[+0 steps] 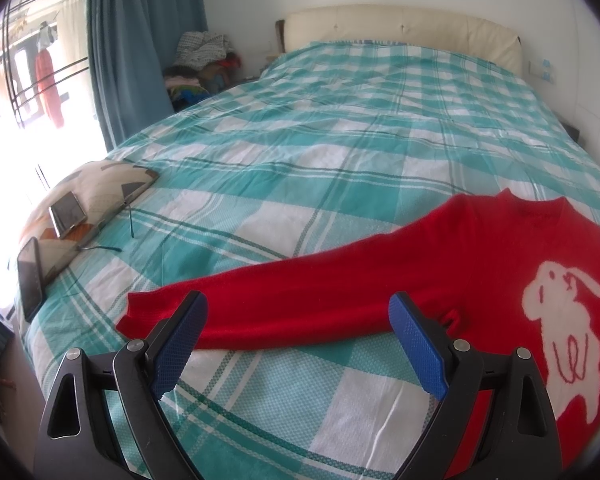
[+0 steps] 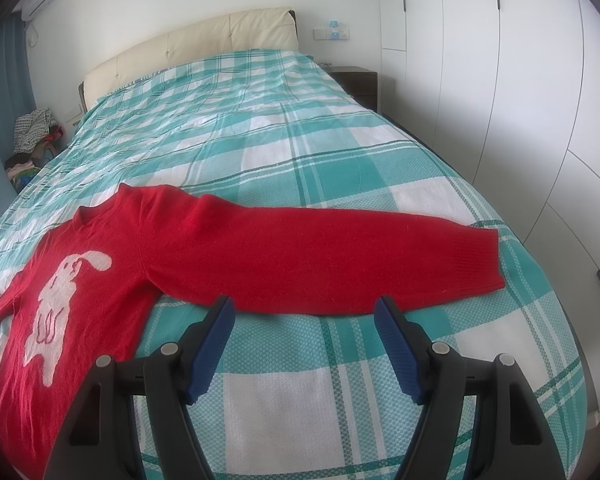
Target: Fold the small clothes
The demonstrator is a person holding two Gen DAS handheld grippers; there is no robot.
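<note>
Currently the red sweater (image 2: 260,256) lies flat, face up, across the near end of the bed (image 2: 292,128), sleeves stretched toward the bed's left and right edges, white rabbit motif (image 1: 560,320) on the chest. Collar points toward the headboard (image 2: 188,44).

Left gripper (image 1: 298,344): jaws spread wide, nothing between them, hovering just short of the left sleeve (image 1: 280,300); cuff sits near its left pad. Right gripper (image 2: 304,344): jaws spread too, empty, just short of the right sleeve (image 2: 340,264), whose cuff ends near the right edge of the bed.

Around: patterned pillow (image 1: 100,188) at the left edge with a phone (image 1: 67,212) on it, second phone (image 1: 30,276) propped at the pillow's near end, a teal cord (image 1: 130,220) beside it on the checked cover. Well apart from the sleeve. Clothes pile (image 1: 204,56) and blue curtain (image 1: 140,40) off the far left corner. Nightstand (image 2: 356,80) and white wardrobe (image 2: 500,100) along the right side. Nothing lies on the sweater itself.
</note>
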